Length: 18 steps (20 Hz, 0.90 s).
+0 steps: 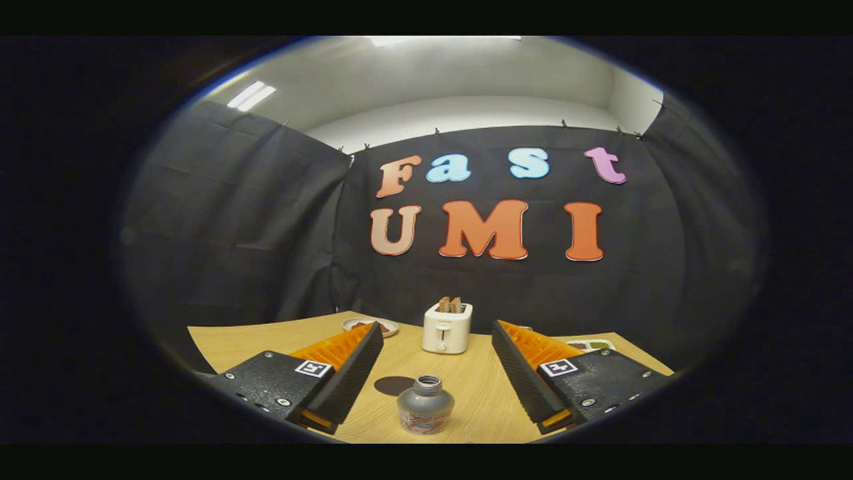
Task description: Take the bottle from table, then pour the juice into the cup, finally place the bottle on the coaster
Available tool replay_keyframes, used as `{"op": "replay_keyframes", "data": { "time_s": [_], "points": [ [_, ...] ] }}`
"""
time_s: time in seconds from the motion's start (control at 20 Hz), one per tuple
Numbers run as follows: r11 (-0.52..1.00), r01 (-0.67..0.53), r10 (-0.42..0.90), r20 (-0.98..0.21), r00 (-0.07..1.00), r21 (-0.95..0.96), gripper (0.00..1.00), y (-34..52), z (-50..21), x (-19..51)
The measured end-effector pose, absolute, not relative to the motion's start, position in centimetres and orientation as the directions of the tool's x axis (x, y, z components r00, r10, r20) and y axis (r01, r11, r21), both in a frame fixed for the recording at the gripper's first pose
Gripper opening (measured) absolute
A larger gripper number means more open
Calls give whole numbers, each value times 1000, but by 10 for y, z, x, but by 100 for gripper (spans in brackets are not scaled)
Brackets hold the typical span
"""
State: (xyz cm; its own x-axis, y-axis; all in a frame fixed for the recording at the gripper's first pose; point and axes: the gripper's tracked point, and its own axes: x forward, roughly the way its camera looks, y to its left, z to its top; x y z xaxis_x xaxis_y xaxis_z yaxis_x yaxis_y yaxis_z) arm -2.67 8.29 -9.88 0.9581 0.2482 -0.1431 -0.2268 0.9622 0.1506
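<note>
A small grey bottle [425, 404] with an open mouth and a printed label stands upright on the wooden table [466, 387]. It sits between my two fingers and touches neither of them. My gripper [436, 373] is open, fingers spread wide on either side. A dark round coaster [393, 385] lies flat on the table just behind and left of the bottle, close to the left finger.
A white toaster [446, 327] with two slices of toast stands beyond the fingers at the table's far side. A small plate [370, 325] with food lies behind the left finger. Another dish [590, 345] shows behind the right finger near the table's edge.
</note>
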Motion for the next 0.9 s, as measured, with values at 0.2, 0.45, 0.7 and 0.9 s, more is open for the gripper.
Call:
{"op": "replay_keyframes", "data": {
  "time_s": [0.2, 0.45, 0.7, 0.9],
  "points": [
    [955, -239, 271, -186, 944, 178, 97, 91, -131, -31],
    [944, -259, 304, -237, 923, 203, 98, 101, -166, -37],
    [928, -294, 353, -294, 888, 227, 98, 118, -204, -43],
    [928, -279, 353, -335, 874, 248, 98, 120, -226, -45]
  ]
}}
